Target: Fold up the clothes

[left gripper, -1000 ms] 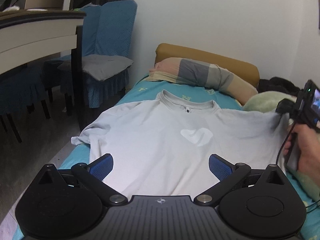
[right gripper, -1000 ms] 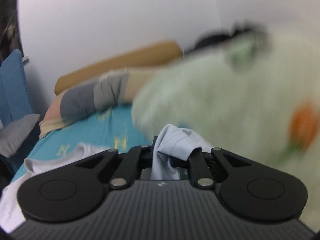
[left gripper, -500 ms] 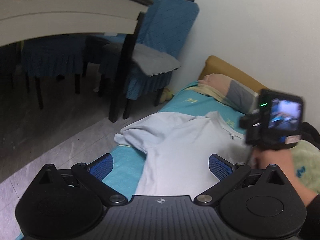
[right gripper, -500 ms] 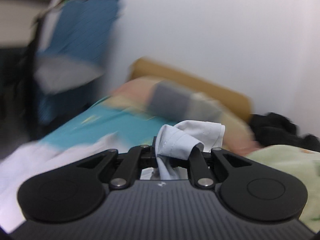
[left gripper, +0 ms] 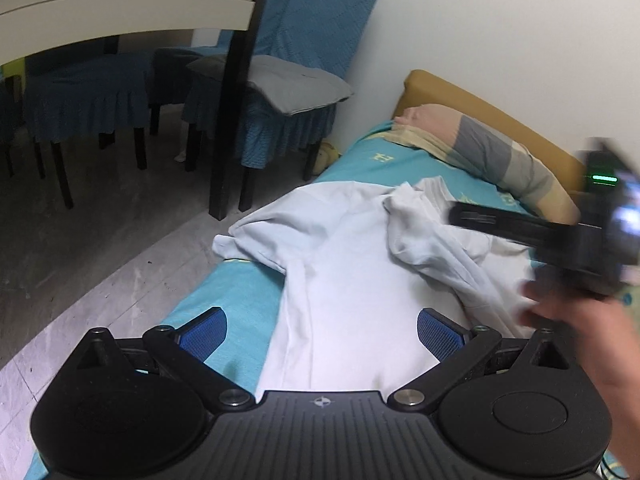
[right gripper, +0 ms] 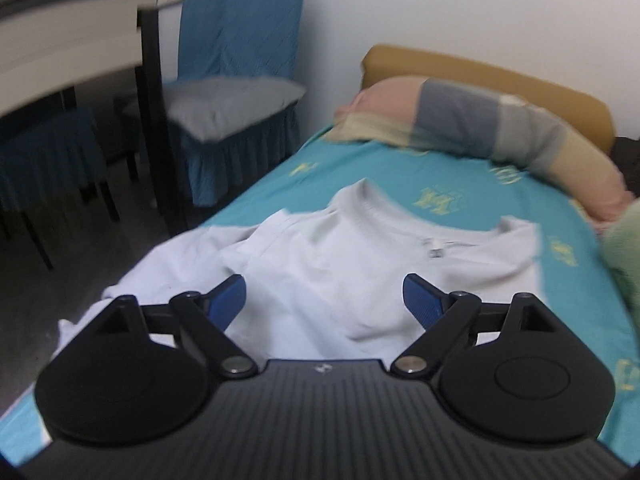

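A pale grey T-shirt [left gripper: 344,276] lies on the teal bed sheet [left gripper: 236,304], its right sleeve folded over onto the chest [left gripper: 416,232]. It also shows in the right wrist view [right gripper: 360,264], collar away from me. My left gripper [left gripper: 320,330] is open and empty, hovering over the shirt's lower left part. My right gripper [right gripper: 324,300] is open and empty above the shirt's chest; its body shows blurred in the left wrist view [left gripper: 560,232].
A striped pillow [right gripper: 500,132] lies against the tan headboard [right gripper: 480,76]. A pale green blanket [right gripper: 624,248] lies at the bed's right. Blue-covered chairs [left gripper: 304,60] and a table [left gripper: 120,12] with a black leg [left gripper: 232,112] stand left of the bed.
My right gripper carried the right sleeve leftward across the shirt and has opened, leaving it folded on the chest. My left gripper has swung left toward the bed's edge, still open.
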Motion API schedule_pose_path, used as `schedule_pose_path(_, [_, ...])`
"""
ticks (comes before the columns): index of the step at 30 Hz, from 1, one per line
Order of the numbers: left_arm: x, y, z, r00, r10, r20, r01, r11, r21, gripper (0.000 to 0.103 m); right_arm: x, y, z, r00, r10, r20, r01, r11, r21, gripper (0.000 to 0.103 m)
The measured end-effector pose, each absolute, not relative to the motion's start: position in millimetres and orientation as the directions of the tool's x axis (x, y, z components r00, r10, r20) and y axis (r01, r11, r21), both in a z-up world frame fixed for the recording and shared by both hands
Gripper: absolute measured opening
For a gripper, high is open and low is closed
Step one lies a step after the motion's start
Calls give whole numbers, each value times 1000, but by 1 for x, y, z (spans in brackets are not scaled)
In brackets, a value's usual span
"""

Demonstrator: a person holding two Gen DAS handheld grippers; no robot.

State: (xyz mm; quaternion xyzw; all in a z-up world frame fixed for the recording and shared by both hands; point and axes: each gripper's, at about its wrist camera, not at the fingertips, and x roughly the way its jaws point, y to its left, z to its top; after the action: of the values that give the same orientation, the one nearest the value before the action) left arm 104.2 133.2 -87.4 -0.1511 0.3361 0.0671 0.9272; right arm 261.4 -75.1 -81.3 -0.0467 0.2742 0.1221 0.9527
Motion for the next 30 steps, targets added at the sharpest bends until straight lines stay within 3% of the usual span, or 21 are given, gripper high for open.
schedule_pose_path(9, [86, 93, -79, 779, 25, -627, -138, 982, -132, 101, 115, -183, -25, 836, 190, -515, -140, 981, 134, 87])
schedule_pose_path(17, [51, 21, -86, 761, 12, -649, 63, 994, 92, 99, -13, -278, 1, 872, 155, -465, 3, 947, 321, 87])
schedule_pose_path(25, [18, -66, -89, 736, -80, -672, 270, 945, 183, 92, -57, -369, -1, 899, 71, -431, 142, 886, 441, 87])
schedule_pose_path(30, [1, -135, -92, 687, -191, -701, 379, 917, 122, 90, -55, -406, -11, 910, 49, -411, 171, 859, 482, 87])
